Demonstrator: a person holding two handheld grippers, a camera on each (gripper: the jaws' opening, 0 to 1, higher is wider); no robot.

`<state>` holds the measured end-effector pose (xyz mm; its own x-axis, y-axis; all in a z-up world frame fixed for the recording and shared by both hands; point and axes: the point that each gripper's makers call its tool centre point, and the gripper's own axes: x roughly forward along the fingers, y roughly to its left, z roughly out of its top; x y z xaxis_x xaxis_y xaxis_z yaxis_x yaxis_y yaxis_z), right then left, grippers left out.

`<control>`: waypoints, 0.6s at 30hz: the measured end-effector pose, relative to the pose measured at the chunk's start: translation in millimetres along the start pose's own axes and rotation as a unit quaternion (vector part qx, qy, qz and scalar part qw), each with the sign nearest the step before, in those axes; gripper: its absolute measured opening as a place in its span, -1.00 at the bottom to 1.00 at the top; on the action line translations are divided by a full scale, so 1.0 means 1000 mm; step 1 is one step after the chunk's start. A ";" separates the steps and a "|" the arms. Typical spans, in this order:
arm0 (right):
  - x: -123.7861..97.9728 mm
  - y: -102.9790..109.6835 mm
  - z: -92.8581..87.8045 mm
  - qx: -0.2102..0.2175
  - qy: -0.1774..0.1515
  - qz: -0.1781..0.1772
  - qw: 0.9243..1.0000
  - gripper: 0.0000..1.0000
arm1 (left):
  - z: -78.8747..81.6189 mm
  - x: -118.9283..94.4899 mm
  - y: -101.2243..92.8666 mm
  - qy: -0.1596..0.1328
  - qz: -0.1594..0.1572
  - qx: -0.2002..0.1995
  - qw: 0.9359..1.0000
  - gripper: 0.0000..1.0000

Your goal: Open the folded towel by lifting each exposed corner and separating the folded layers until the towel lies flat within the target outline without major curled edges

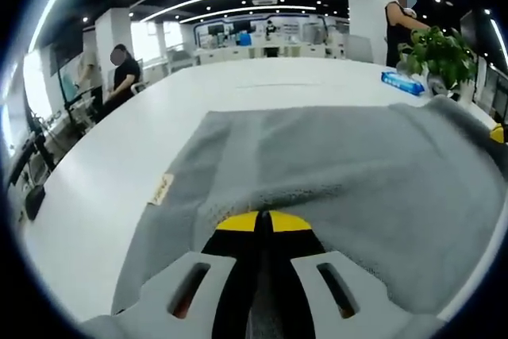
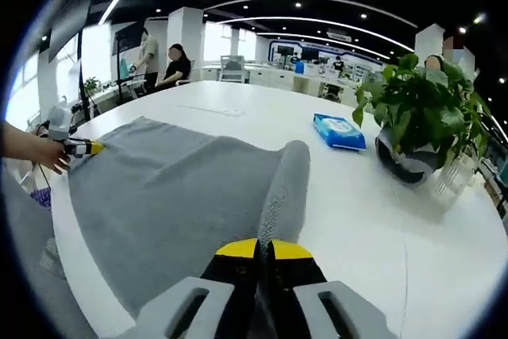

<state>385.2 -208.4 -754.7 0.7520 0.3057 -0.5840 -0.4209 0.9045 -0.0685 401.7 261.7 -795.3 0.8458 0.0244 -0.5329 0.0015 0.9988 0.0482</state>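
Grey towel (image 1: 341, 188) spreads over the white desk (image 1: 103, 220) across the middle of the left gripper view, a small tag (image 1: 161, 189) at its left edge. The left gripper (image 1: 264, 221) at the bottom centre has its yellow-tipped jaws together, clamped on the near hem. In the right gripper view, the right gripper (image 2: 264, 249) at the bottom centre pinches a raised ridge of the towel (image 2: 175, 188). At the left edge, a hand (image 2: 36, 151) holds the other gripper on a far corner. A blue packet (image 2: 339, 131) and a potted plant (image 2: 417, 113) stand upper right.
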 end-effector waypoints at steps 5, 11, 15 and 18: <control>-0.003 0.020 -0.008 0.013 0.011 0.032 0.999 -0.98 | 0.000 0.000 0.001 -0.003 -0.001 0.000 1.000 -0.96; -0.004 0.033 -0.022 0.026 0.033 0.042 0.998 -0.98 | 0.000 0.000 0.002 -0.005 -0.001 -0.009 1.000 -0.96; -0.004 0.027 -0.012 0.019 0.015 0.035 0.999 -0.91 | 0.000 0.000 0.001 -0.006 -0.001 -0.007 1.000 -0.96; -0.001 0.016 0.002 0.033 -0.006 0.022 0.999 -0.71 | 0.000 -0.001 0.001 -0.009 0.000 -0.010 1.000 -0.96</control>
<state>378.7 -193.7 -753.1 0.7397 0.3499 -0.5748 -0.4203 0.9073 0.0114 400.6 262.3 -794.8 0.8550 0.0234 -0.5180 -0.0089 0.9995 0.0305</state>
